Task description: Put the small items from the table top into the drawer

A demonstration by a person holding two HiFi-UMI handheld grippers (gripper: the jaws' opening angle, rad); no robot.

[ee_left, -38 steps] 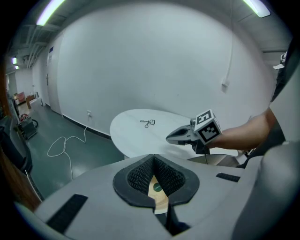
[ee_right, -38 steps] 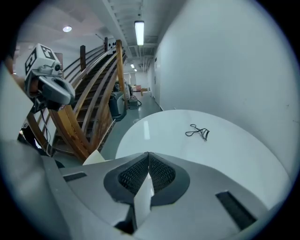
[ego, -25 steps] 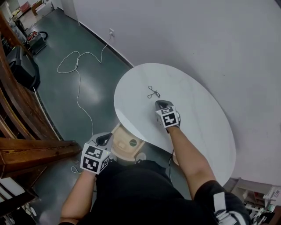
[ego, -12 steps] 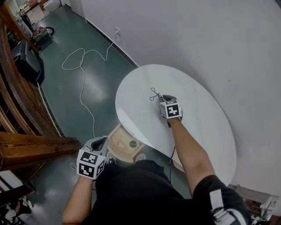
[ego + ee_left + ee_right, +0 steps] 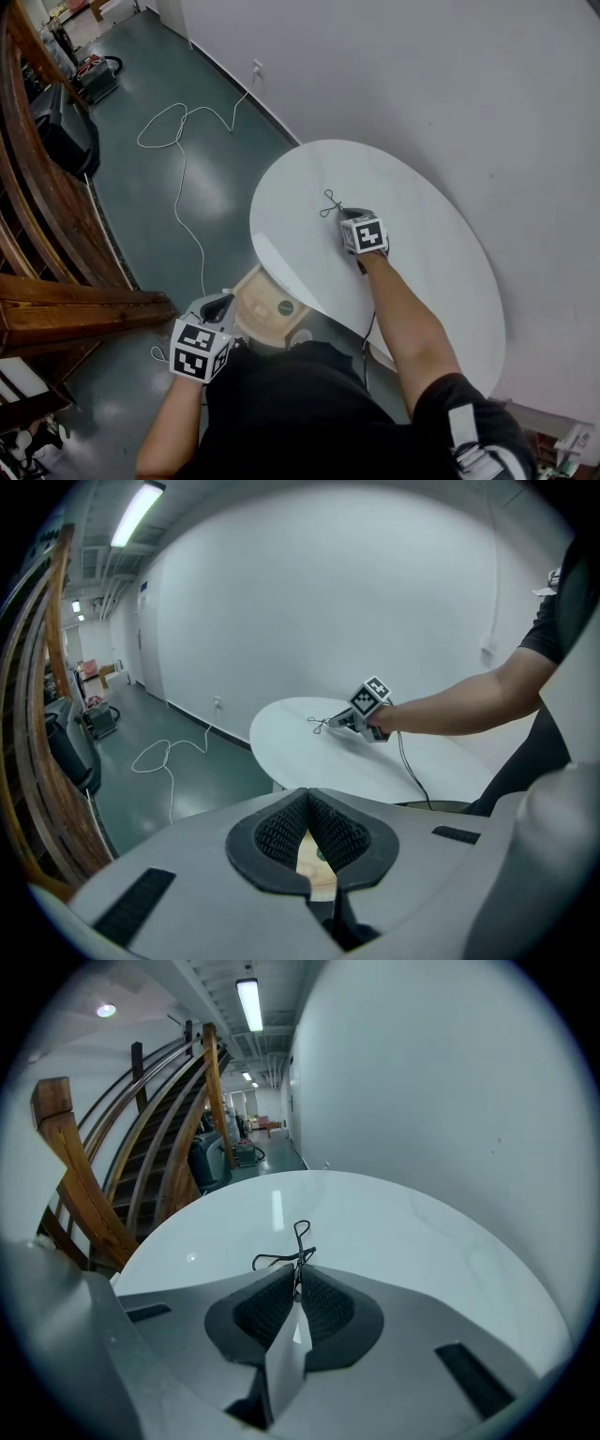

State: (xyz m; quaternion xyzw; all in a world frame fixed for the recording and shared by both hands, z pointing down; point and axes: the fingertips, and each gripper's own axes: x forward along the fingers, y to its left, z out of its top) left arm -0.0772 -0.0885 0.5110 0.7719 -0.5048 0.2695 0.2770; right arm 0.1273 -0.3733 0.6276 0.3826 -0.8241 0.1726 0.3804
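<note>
Early in the job, by the look of it. Only at the pick-up, yet to carry anything off the counter [image 5: 422,281]. Can find just one small item up there: a black wire tool [image 5: 328,202], lying left of centre on the round white top, upper middle of the head view. Reaching it with the right gripper [image 5: 341,214]. Have just been closing the jaws, and now grasping the tool's near end between the pads, with its loops sticking out ahead over the top. Not lifted, as far as can be judged.

Holding the left gripper [image 5: 223,303] low at the lower left of the head view, clenched on nothing, tips together, pointed toward the beige drawer [image 5: 262,298] just under the counter's near edge. Seems open already, with something round and green [image 5: 284,306] inside — whether an item already stowed, cannot say.

Left to do: lift the tool, bring it down past the counter's edge, release it into the drawer — perhaps shut the drawer after.
</note>
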